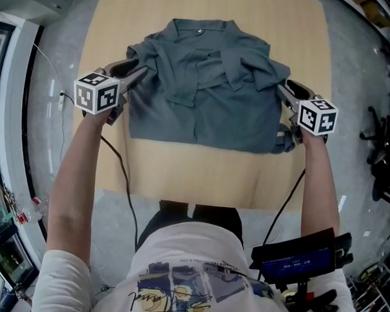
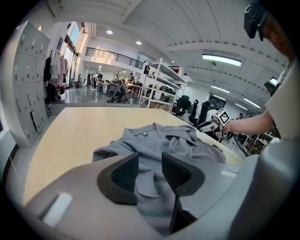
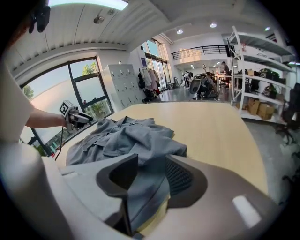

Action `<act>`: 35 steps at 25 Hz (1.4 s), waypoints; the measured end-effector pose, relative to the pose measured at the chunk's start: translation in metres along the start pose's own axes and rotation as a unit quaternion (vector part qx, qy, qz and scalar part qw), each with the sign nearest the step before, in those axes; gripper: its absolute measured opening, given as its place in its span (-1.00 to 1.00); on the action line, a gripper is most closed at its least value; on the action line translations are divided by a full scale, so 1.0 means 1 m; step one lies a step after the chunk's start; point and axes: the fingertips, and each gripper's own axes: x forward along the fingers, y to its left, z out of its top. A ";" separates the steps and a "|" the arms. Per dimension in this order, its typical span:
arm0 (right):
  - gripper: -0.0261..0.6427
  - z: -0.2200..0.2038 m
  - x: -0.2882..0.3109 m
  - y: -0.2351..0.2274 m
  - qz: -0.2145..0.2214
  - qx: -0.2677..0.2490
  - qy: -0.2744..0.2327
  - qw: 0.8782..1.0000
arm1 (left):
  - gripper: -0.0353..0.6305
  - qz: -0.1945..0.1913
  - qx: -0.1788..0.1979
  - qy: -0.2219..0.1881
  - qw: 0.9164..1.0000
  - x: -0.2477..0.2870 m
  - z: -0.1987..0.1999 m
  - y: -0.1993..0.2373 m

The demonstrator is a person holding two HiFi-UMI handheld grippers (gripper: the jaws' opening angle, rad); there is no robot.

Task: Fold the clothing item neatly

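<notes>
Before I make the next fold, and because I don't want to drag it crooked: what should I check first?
1. The shirt lies wholly on the table: ok.
2. Both sleeves are folded inward over the chest: ok.
3. The sleeves lie smooth: not ok, rumpled.
4. Fabric sits between the jaws of the left hand-held gripper: ok. Firm pinch: cannot tell.
5. Fabric sits between the jaws of the right hand-held gripper: ok. Firm pinch: cannot tell.
6. The hem corner beside the right one is flat: not ok, bunched.

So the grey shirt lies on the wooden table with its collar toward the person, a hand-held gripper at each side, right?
Not quite: the collar of the shirt points away from the person, as the head view shows. The rest holds.
</notes>
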 end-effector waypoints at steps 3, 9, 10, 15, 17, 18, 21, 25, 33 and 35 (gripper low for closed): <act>-0.42 0.000 -0.001 0.008 -0.064 -0.020 0.021 0.998 | -0.39 0.007 0.026 -0.005 1.000 0.008 0.004 -0.021; -0.42 -0.001 0.007 0.037 -0.062 -0.016 0.017 0.998 | -0.39 -0.006 0.017 -0.001 1.000 0.026 -0.003 -0.051; -0.42 -0.001 0.004 0.044 -0.058 -0.018 0.014 0.998 | -0.39 -0.007 0.018 -0.004 1.000 0.022 -0.003 -0.055; -0.42 -0.009 -0.028 0.097 -0.049 -0.026 -0.001 0.998 | -0.40 -0.001 0.019 -0.030 0.999 -0.032 -0.010 -0.074; -0.42 -0.014 -0.043 0.114 -0.051 -0.031 -0.006 0.998 | -0.40 -0.001 0.020 -0.041 0.999 -0.052 -0.014 -0.081; -0.42 -0.017 -0.049 0.122 -0.052 -0.034 -0.007 0.998 | -0.40 -0.002 0.022 -0.045 0.999 -0.061 -0.017 -0.086; -0.42 -0.027 -0.065 0.143 -0.054 -0.036 -0.011 0.998 | -0.40 -0.010 0.032 -0.056 0.998 -0.083 -0.024 -0.101; -0.42 -0.043 -0.087 0.171 -0.059 -0.030 -0.013 0.998 | -0.40 -0.021 0.037 -0.075 0.996 -0.112 -0.032 -0.120; -0.42 -0.078 -0.131 0.238 -0.046 -0.038 -0.017 0.998 | -0.41 -0.031 0.046 -0.086 0.995 -0.172 -0.066 -0.170; -0.42 -0.085 -0.143 0.251 -0.039 -0.045 -0.025 0.998 | -0.41 -0.030 0.051 -0.092 0.994 -0.187 -0.071 -0.187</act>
